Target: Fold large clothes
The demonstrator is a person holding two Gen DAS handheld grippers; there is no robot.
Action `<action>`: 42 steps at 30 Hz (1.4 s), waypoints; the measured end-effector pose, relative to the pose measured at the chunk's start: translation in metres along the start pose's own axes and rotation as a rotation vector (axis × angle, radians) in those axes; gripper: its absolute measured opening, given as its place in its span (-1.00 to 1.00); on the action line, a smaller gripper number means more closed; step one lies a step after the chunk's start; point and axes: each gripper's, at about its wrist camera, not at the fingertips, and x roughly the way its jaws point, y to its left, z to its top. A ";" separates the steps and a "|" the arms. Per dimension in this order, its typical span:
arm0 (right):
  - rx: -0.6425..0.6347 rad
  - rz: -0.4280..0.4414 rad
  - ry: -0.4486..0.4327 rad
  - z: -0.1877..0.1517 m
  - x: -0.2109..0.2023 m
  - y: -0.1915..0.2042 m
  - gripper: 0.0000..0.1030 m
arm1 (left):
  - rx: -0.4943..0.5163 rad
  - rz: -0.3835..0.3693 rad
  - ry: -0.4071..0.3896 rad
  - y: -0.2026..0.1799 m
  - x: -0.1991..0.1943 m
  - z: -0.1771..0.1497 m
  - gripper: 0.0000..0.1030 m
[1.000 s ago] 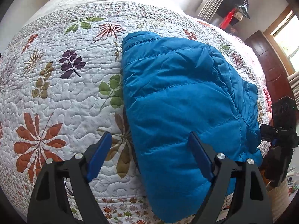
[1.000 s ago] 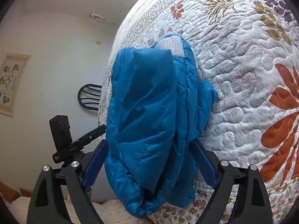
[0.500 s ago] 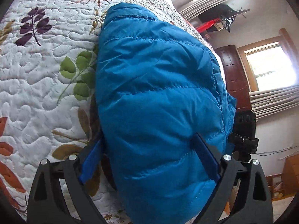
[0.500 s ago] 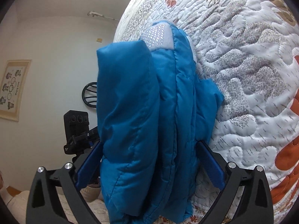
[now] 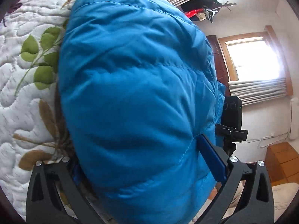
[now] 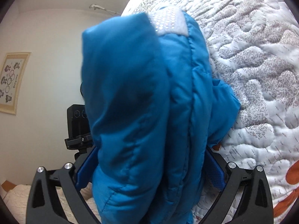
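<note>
Both claws are straddling the folded blue jacket (image 5: pixel 134 97) on the bed (image 5: pixel 24 100): the left claw (image 5: pixel 149 160) is opening, the right claw (image 6: pixel 149 168) is closing; they should bite deep, evenly.

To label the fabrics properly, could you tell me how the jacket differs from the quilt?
The jacket is plain blue; the quilt is white with printed leaves. The jacket's seams run straight; the quilt's stitching winds in curves. The jacket is folded into a puffy bundle; the quilt lies spread beneath it. Both are padded, stitched fabric.
</note>
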 end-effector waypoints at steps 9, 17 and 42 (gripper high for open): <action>-0.063 0.029 -0.065 -0.017 -0.020 0.030 -0.03 | 0.042 -0.025 -0.099 -0.026 -0.011 -0.015 0.24; -0.233 0.004 -0.122 0.006 -0.032 0.101 -0.08 | 0.091 -0.065 -0.219 -0.063 -0.038 -0.019 0.19; -0.325 0.059 0.052 0.202 0.118 0.176 -0.08 | 0.014 0.151 -0.475 0.005 -0.152 0.084 0.19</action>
